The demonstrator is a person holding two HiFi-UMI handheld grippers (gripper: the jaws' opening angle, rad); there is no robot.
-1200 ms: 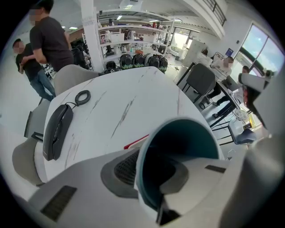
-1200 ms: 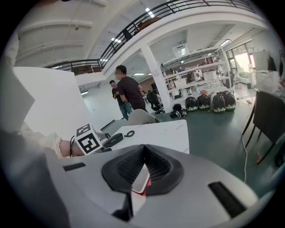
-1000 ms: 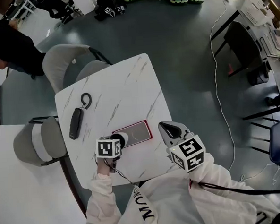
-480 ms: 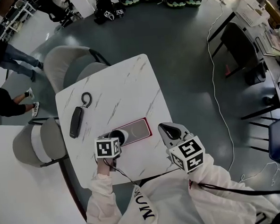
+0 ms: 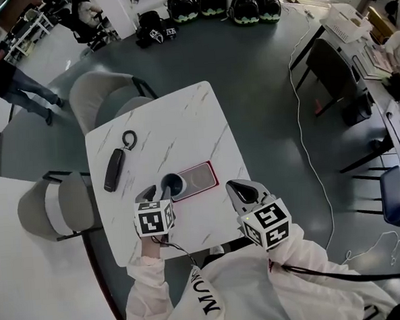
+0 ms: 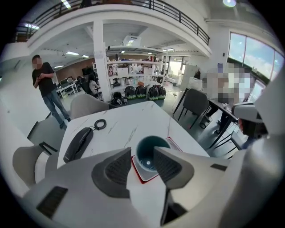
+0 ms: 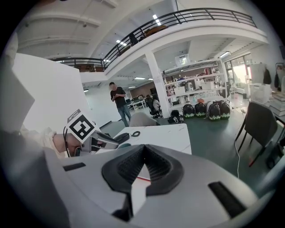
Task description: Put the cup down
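Standing empty on a red tray (image 5: 200, 178) near a handset (image 5: 114, 169), the cup (image 5: 173, 184) is free between the left gripper's (image 6: 141, 153) jaws, which have just been opening. Right gripper (image 7: 143, 153) closed, empty.

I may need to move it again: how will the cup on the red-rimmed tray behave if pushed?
The cup looks rigid and seems empty, so probably light. It stands upright on the tray, so a push would likely slide it, or tip it at the red rim.

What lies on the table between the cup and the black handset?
Nothing. In the head view the marble table is bare between the cup and the handset.
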